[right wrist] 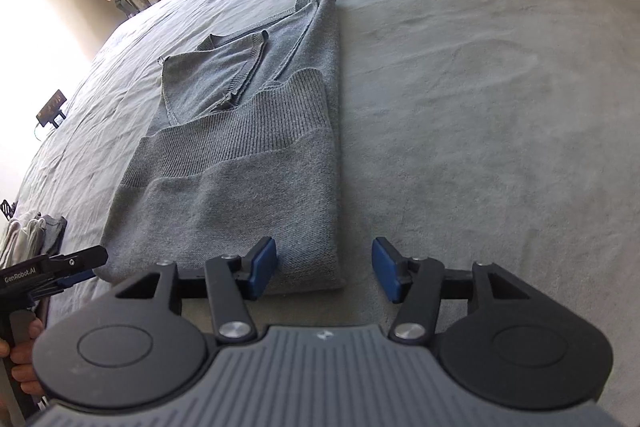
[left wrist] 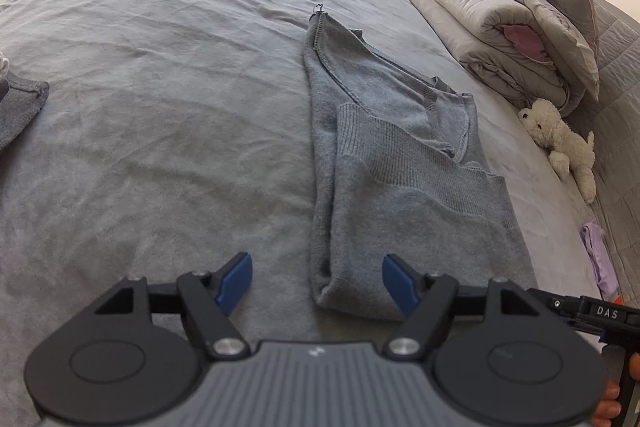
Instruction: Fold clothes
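- The left tongs (left wrist: pixel 317 281) are seen with the jaws standing wide apart and nothing gripped; the near left corner of the sweater (left wrist: pixel 392 155) lies between and just beyond the blue pads (left wrist: pixel 236 281), with no contact shown.
- The right tongs (right wrist: pixel 324 269) are likewise parted and empty; the near right corner of the sweater (right wrist: pixel 240 163) sits between the pads, apparently untouched.
- The sweater is laid flat on the bed (right wrist: pixel 480 107), already folded lengthwise into a long strip, with the ribbed hem turned over on top at the middle and the neck opening farther away.
- A soft, light, limp knit is judged: no shape will be kept when lifted, sagging between 2 held points is expected, and the stacked layers may slide apart.
- The 2 near corners are judged the best hold, with all layers pinched together at the folded edge, so the near end can be carried over toward the far end.
- A slightly grippy, fuzzy bed cover is suggested, so dragging may rumple the strip; lifting clear is judged safer.
- Farther off, a white toy bear (left wrist: pixel 560 139) and stacked bedding (left wrist: pixel 500 27) are seen, well apart from the sweater.
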Motion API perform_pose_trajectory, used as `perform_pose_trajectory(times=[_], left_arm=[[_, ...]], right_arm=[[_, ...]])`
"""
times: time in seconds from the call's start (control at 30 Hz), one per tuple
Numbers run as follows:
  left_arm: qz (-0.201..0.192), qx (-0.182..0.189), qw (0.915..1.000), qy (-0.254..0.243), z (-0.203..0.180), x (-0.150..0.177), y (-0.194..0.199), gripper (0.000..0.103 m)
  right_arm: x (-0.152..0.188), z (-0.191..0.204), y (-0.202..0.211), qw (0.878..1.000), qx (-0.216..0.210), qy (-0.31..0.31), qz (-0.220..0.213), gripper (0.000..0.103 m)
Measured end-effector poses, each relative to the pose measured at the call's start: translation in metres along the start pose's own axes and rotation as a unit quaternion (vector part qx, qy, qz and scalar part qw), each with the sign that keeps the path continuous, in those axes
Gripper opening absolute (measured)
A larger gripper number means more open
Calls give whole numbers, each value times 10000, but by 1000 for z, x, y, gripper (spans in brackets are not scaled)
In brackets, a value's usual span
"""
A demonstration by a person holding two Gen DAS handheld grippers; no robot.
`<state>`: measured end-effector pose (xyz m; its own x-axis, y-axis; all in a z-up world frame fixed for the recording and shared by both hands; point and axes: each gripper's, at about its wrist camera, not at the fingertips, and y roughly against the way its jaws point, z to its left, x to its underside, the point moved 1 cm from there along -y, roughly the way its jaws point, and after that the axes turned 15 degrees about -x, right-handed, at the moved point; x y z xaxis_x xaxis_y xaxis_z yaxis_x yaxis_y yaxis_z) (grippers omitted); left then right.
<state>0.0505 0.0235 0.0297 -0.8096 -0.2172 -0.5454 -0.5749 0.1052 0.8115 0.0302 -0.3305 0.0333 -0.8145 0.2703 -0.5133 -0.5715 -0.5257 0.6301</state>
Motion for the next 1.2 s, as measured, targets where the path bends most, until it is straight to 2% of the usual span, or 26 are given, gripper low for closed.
perform_pose_trajectory(times=[0.13,0.37,0.47,0.57,0.63,0.67,0.73,0.8,0.9,1.2], left_arm=[[-81,-28,9999,-111,-7,4,-2,79],[-254,1,9994,-250,-24,9,-7,78],[-282,21,9991,-318,-29,10,-9,71],[-285,29,9990,-334,-30,11,-11,66],[-287,30,9992,-290,-29,10,-12,59],[-274,44,9993,-249,-28,9,-13,58],[-247,87,9996,-145,-27,8,-14,42],[-203,115,9997,-57,-25,7,-17,33],[-97,272,9995,84,-23,4,-19,16],[-115,212,9997,75,-25,0,-3,11]], right_arm=[[2,-4,3,9998,-82,-156,-49,57],[3,-10,1,9983,-264,-492,-191,59],[3,-9,-1,9972,-396,-596,-238,59],[5,-5,-6,9971,-405,-578,-267,53],[5,-3,-7,9972,-376,-561,-313,52],[5,-3,-8,9971,-363,-570,-344,47],[5,-3,-9,9967,-369,-603,-403,39],[6,-4,-11,9962,-380,-638,-462,28],[7,-1,-12,9963,-354,-575,-540,23],[9,11,-3,9954,-326,-400,-811,19]])
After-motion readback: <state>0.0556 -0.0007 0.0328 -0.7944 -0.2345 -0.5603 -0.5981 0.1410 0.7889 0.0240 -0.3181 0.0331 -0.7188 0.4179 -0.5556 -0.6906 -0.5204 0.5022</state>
